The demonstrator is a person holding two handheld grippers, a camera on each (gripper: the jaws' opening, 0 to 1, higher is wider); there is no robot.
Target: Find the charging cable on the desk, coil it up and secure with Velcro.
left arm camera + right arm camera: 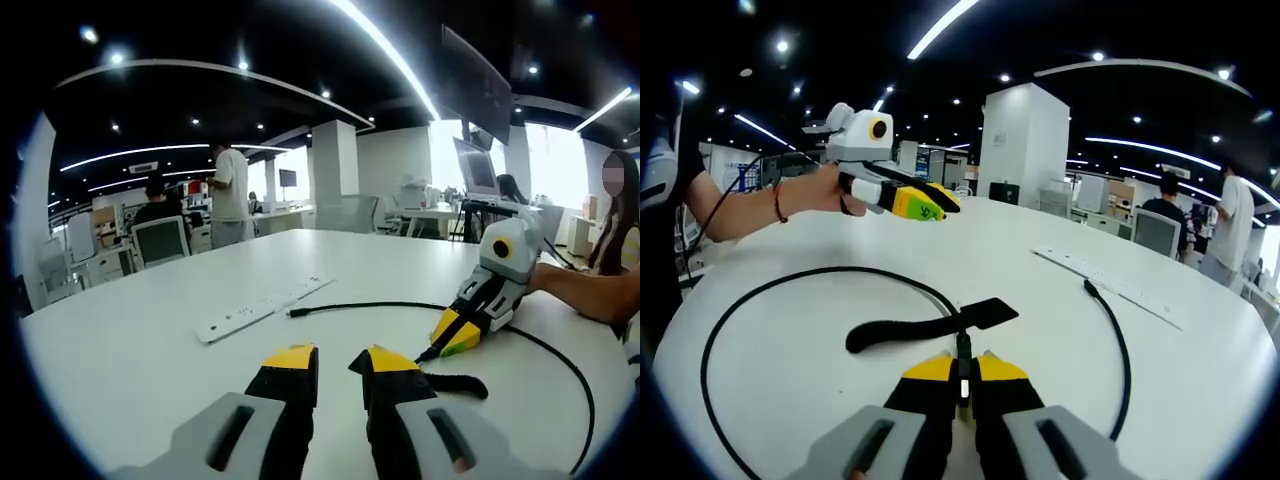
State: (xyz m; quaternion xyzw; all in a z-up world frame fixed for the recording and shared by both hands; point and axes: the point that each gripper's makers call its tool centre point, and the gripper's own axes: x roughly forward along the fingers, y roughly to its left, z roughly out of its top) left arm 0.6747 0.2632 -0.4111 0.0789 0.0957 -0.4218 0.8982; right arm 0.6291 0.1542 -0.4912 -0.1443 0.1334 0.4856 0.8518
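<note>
A thin black charging cable (370, 305) lies in a wide loop on the white table (130, 350). In the right gripper view the cable (790, 283) curves around both sides, and a black Velcro strap (920, 327) sits on it just ahead of my right gripper (962, 370), which is shut on the cable. The left gripper view shows the right gripper (450, 338) tilted down onto the cable, with the strap (455, 384) beside it. My left gripper (333, 360) is open and holds nothing. A hand holds the left gripper (935, 207) above the table (1040, 230).
A long white power strip (260, 310) lies beyond the cable's free plug end; the right gripper view has the strip (1110, 285) at the right. A person's forearm (590, 290) rests on the table edge. Chairs, desks, monitors and people stand farther off.
</note>
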